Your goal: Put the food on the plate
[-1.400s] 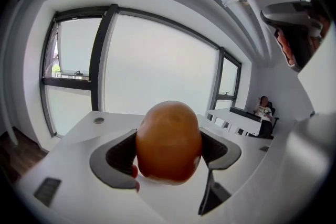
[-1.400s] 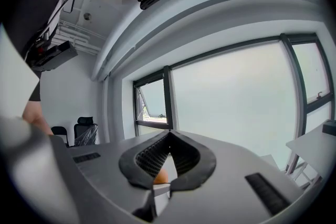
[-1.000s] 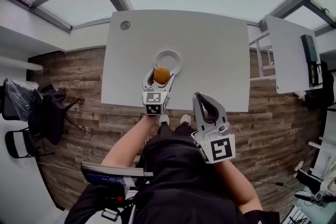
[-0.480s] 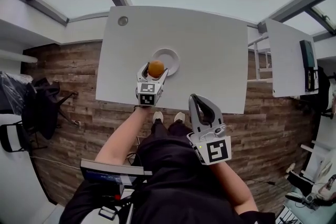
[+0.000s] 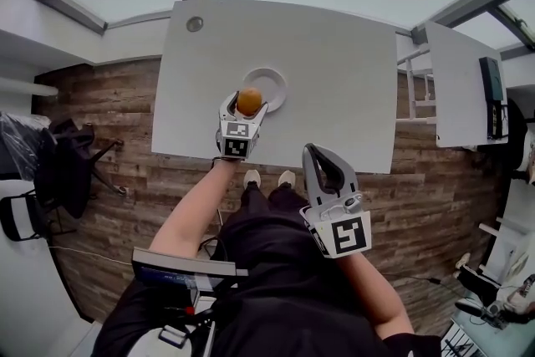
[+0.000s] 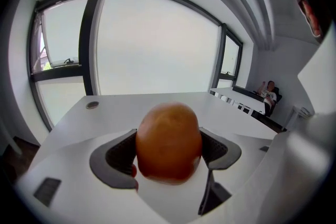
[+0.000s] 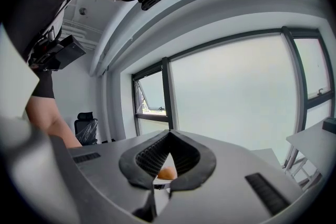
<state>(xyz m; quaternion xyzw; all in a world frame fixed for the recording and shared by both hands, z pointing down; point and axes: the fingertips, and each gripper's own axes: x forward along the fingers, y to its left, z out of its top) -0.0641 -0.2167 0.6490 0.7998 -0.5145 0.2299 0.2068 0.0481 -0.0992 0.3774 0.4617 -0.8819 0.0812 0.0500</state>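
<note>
A round orange-brown food item [image 5: 248,99] sits between the jaws of my left gripper [image 5: 248,103], which is shut on it. In the head view it hangs over the near-left rim of a small white plate [image 5: 277,81] on the white table [image 5: 334,88]. In the left gripper view the food [image 6: 168,141] fills the middle and hides the plate. My right gripper [image 5: 323,153] is held back off the table's near edge, above the floor. Its jaws meet at the tips with nothing held, and in the right gripper view the right gripper [image 7: 169,135] shows the food [image 7: 167,173] through its gap.
A round grommet [image 5: 195,24] sits in the table's far-left corner. A second white table [image 5: 458,84] stands to the right, with a dark device [image 5: 493,92] on it. Black office chairs [image 5: 58,171] stand on the wooden floor at left. A seated person [image 6: 269,93] is far off.
My left gripper has carried the food a little farther in over the table, closer to the plate's near-left rim. The right gripper has stayed about where it was.
</note>
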